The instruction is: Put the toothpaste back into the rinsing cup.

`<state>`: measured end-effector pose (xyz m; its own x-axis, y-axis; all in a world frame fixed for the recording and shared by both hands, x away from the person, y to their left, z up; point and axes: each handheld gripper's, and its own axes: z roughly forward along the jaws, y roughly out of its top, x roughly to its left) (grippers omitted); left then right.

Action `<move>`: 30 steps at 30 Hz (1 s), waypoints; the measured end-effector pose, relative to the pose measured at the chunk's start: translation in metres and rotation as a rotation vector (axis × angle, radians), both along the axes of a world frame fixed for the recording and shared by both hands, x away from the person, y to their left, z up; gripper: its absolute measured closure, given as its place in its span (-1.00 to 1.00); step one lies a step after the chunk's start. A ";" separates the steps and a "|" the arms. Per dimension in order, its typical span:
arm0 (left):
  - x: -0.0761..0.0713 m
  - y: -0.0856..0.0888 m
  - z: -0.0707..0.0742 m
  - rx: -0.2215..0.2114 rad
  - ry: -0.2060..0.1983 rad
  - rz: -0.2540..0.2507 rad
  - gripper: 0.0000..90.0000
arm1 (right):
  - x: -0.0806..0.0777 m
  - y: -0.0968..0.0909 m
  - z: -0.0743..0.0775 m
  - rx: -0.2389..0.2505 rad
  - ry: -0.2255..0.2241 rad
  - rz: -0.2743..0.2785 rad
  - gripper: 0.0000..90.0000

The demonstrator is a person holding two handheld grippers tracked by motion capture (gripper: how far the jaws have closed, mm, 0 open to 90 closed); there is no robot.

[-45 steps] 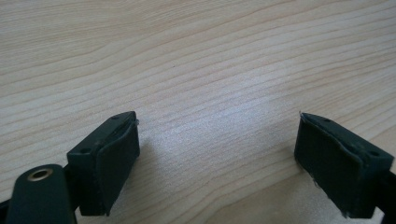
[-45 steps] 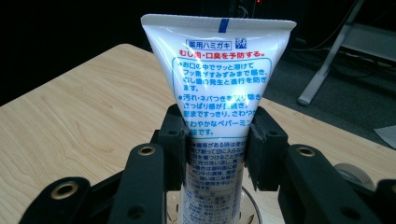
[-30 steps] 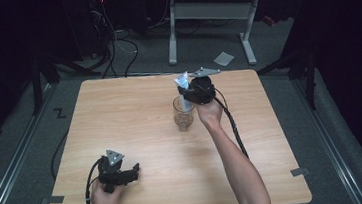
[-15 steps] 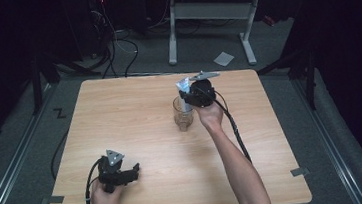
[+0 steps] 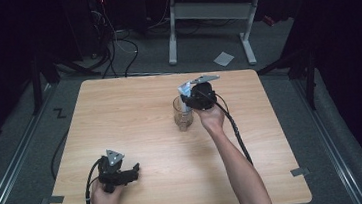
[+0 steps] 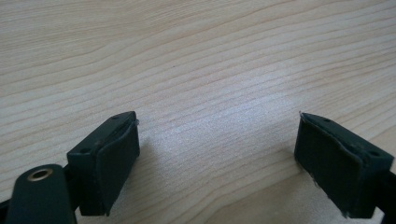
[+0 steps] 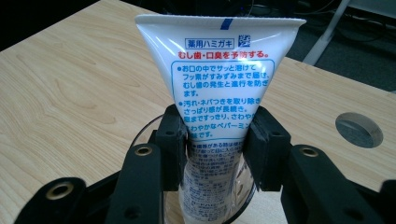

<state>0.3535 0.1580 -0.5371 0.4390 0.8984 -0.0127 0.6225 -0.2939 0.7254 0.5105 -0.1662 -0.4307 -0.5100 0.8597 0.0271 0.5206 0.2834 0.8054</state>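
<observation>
Right hand-held gripper (image 7: 216, 144) clamps toothpaste tube (image 7: 219, 70), loosening.

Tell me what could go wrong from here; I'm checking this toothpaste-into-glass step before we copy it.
1. The right hand-held gripper has its jaws against the toothpaste tube, whose lower end is already inside the clear glass. The jaws have just been opening; if the tube isn't seated, it may lean or flop out.
2. The jaws sit at the glass rim, so pulling away sideways could tip the glass.
</observation>
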 end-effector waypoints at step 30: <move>0.000 0.000 0.000 -0.001 0.000 0.000 -0.68 | -0.005 -0.010 -0.009 0.029 0.027 0.001 0.11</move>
